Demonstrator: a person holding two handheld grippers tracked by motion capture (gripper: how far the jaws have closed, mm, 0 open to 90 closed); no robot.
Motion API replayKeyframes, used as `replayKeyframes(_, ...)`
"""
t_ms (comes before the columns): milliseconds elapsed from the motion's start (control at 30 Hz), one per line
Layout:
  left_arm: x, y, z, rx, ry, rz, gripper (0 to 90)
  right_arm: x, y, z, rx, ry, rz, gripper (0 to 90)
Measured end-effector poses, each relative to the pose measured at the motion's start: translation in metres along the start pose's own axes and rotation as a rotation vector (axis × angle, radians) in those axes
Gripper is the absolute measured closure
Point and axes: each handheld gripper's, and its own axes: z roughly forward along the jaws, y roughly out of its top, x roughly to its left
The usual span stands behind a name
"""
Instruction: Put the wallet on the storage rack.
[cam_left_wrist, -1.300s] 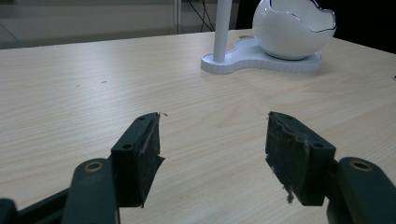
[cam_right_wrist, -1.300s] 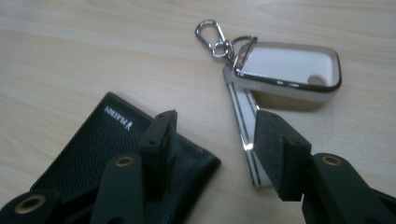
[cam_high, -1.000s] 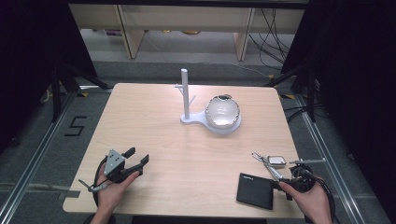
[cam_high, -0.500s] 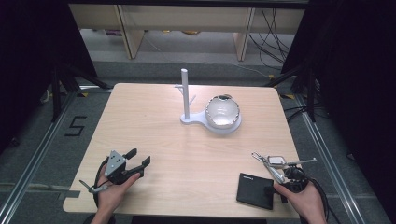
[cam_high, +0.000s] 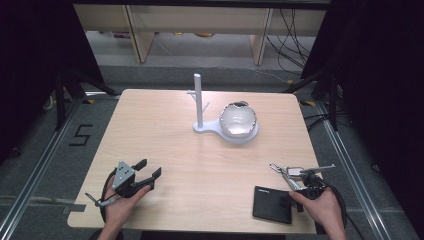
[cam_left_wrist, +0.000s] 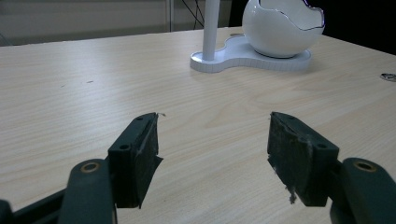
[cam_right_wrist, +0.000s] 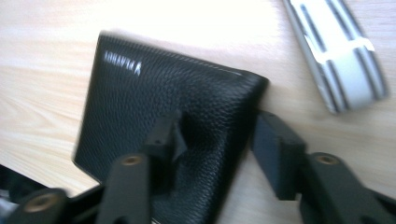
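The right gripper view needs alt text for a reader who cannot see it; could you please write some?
The right gripper straddles the edge of a black leather wallet lying on a light wooden table, jaws just closing. A metal strip lies beyond.

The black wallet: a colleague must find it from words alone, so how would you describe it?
Start at the wooden table and go to its near right corner, by the right gripper. The black wallet lies flat there, its edge between that gripper's jaws. It is dark, square pebbled leather with small lettering, unlike the shiny keys beside it.
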Motion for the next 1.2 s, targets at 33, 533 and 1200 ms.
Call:
replayKeyframes(33, 0.0, 0.0, 0.0, 0.0, 0.001, 0.0, 33.3, -0.001, 0.001, 0.001, 0.007, 0.018, -0.005, 63.4)
replayKeyframes(533, 0.0, 0.0, 0.0, 0.003, 0.006, 0.004, 33.6, 0.016, 0.006, -0.002, 0.04, -0.046, -0.12, 80.8)
replayKeyframes(1200, 0.001, 0.0, -0.001, 0.003, 0.008, 0.003, 33.8, 0.086, 0.022, -0.065, -0.116, -0.315, -0.794, 81.9)
